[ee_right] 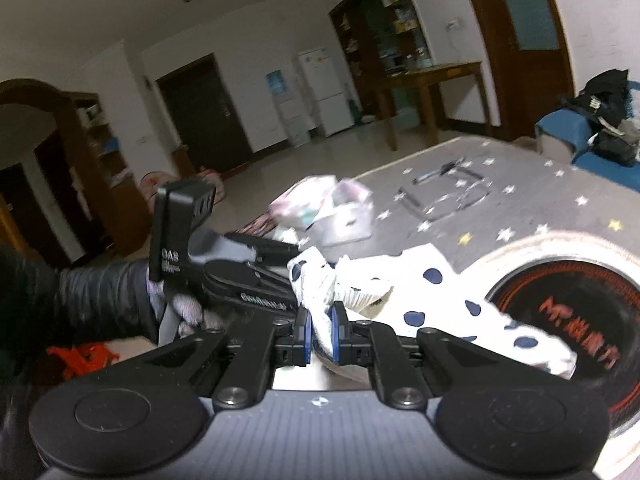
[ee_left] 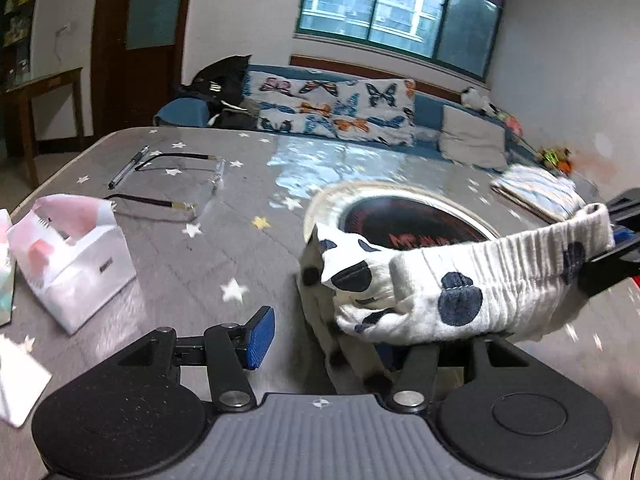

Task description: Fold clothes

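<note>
A white garment with dark blue dots [ee_left: 452, 284] hangs above the grey star-patterned table [ee_left: 192, 256], stretched between both grippers. My left gripper [ee_left: 324, 336] is open; its left pad [ee_left: 260, 336] is bare and the cloth drapes over its right finger. My right gripper [ee_right: 321, 334] is shut on the garment's ribbed waistband [ee_right: 320, 320], and it shows at the right edge of the left wrist view [ee_left: 612, 248]. The rest of the garment [ee_right: 460, 312] trails to the right over the table. The left gripper also shows in the right wrist view [ee_right: 248, 276].
A round built-in hotplate [ee_left: 408, 220] sits in the table under the garment. A white tissue box [ee_left: 76, 256], glasses [ee_left: 180, 184] and a pen [ee_left: 128, 168] lie at the left. A folded cloth [ee_left: 536, 192] lies at the far right. A sofa [ee_left: 332, 112] stands behind.
</note>
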### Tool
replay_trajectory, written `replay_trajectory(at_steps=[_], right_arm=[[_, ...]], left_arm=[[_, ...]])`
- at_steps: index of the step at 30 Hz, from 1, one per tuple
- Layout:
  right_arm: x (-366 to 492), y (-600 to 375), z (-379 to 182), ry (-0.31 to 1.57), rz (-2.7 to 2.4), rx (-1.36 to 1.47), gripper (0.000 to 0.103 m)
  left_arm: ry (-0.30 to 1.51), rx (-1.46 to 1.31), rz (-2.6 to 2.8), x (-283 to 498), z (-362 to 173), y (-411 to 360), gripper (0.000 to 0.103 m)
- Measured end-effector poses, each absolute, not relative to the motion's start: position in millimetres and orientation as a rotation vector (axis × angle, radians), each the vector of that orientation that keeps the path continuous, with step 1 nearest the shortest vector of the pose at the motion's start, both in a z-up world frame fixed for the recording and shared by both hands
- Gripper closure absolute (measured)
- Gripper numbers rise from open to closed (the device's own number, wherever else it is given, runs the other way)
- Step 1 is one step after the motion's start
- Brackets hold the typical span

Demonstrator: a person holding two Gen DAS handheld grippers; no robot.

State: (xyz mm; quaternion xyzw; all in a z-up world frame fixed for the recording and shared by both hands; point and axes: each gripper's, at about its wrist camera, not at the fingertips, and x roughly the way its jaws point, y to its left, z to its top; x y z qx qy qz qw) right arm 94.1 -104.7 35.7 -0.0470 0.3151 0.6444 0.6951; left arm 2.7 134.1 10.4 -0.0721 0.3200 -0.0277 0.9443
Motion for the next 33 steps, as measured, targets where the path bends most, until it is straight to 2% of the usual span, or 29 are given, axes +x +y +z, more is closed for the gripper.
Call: replay_trajectory(at_steps=[9, 19, 25, 33], right_arm=[[54.1, -129.9, 7.5, 0.712, 1.463, -0.208, 0.094], [7.9, -119.2, -3.4, 0.58, 1.449, -0.587, 0.089], [-5.6, -117.2, -4.2, 0.557, 1.454, -0.678, 0.079], [-13.4, -125.7, 7.7, 0.573, 1.449, -0.643, 0.071]], left_arm=[[0.689, -0.146, -0.094, -45.7, 2.5, 137.3, 0.045], [0.602, -0.141, -0.075, -54.5, 26.7, 146.5, 0.045], [0.559, -0.133, -0.142, -40.3, 37.6, 131.8, 0.045], [0.56, -0.121, -0.23, -15.0, 36.6, 105.2, 0.045]])
